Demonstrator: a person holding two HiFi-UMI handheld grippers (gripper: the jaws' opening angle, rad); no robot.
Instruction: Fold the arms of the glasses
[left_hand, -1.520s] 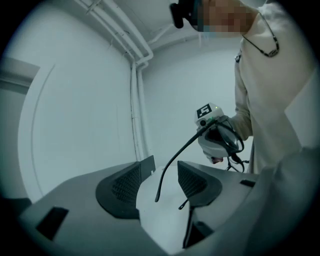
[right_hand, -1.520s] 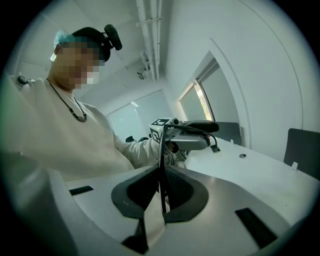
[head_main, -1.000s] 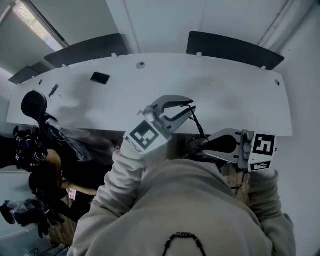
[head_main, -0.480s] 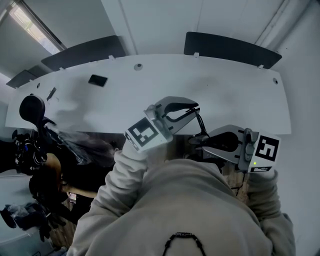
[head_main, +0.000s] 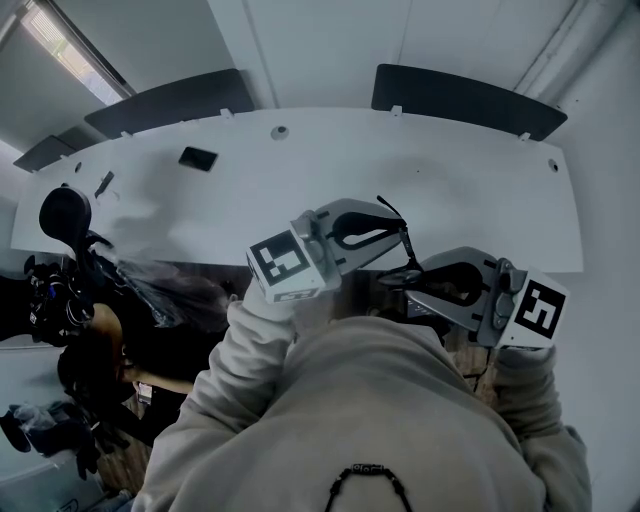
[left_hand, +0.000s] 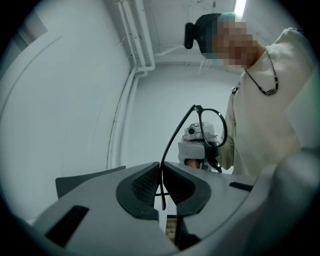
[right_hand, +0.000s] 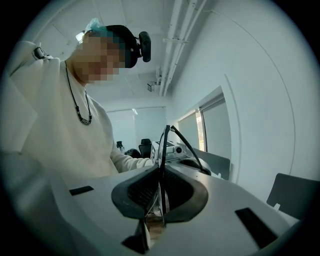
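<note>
One pair of glasses (head_main: 404, 240) is held in the air between two grippers, over the near edge of the single white table (head_main: 450, 170). The left gripper (left_hand: 161, 172) has one thin arm of the glasses between its pads, and its jaws are closing on it. The right gripper (right_hand: 161, 187), just to the right and nearer, is clamped on the frame. One small black flat object (head_main: 199, 157) lies at the table's far left.

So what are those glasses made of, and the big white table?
The glasses look like thin black plastic or metal, I can't tell which: the arms are wire-thin, and the lens is clear, since you see through it. The table looks like smooth, matte white laminate, though that's a guess.
</note>
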